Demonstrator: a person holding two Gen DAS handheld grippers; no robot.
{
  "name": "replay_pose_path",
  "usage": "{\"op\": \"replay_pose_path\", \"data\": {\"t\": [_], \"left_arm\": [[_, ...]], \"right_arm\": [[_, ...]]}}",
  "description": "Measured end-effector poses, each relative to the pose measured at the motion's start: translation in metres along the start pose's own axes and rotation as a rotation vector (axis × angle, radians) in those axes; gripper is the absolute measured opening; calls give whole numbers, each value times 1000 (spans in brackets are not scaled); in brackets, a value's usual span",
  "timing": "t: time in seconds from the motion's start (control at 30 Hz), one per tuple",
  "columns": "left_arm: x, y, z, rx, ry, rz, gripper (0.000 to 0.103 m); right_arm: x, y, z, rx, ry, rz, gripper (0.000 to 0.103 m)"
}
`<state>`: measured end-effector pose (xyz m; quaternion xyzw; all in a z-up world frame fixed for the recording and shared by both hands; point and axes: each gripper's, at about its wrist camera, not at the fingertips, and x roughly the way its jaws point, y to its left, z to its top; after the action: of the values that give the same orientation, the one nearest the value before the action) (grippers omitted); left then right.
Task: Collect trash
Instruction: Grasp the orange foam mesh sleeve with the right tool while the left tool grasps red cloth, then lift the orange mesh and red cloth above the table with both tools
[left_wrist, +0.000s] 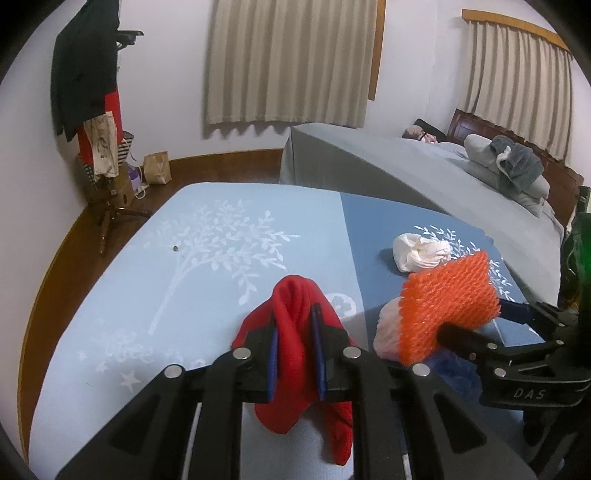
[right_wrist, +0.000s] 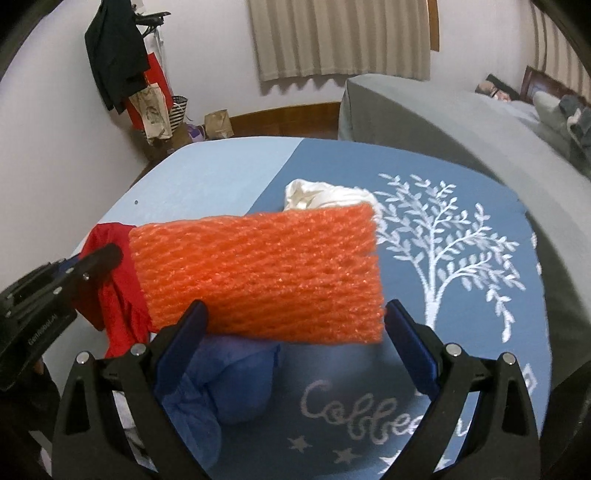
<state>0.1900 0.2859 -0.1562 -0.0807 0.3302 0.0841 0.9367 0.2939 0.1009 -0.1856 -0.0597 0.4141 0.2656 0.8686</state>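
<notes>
The jaws of the left gripper (left_wrist: 295, 347) are pinched nearly closed on a red bag (left_wrist: 295, 321), whose mouth hangs slack below the pads. The jaws of the right gripper (right_wrist: 295, 332) are spread wide and pressed against the two ends of an orange foam net (right_wrist: 258, 273), which is held off the bed with its long axis across the jaws. In the right wrist view the red bag is seen just to the left of the net, so the drop is judged to call for a short sideways carry. Below the net, a blue wad (right_wrist: 225, 380) is seen on the blue bedspread (right_wrist: 461, 332). Farther off, a white crumpled tissue (left_wrist: 421, 251) lies nearer the right hand.
</notes>
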Motion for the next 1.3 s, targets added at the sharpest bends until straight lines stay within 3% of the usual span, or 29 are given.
{"op": "replay_pose_path", "data": {"t": [0.07,0.3,0.4,0.87,1.07,1.3], "left_arm": [[0,0,0,0,0,-2,16],[-3,0,1,-2,-3,-6,16],[-8,-3,0,3,-9,-10,16],[-41,-21,9,16,-76,-34,16],[-51,-35,12,30,-94,-62,16],[-46,-46,6,47,-71,-79,16]], "right_arm": [[1,1,0,5,6,38,79],[-11,10,3,-39,-10,125,21],[-21,13,3,-60,-24,141,14],[-76,-17,6,11,-105,133,11],[-82,-30,-1,32,-79,121,12],[-76,-43,-9,56,-57,78,26]]}}
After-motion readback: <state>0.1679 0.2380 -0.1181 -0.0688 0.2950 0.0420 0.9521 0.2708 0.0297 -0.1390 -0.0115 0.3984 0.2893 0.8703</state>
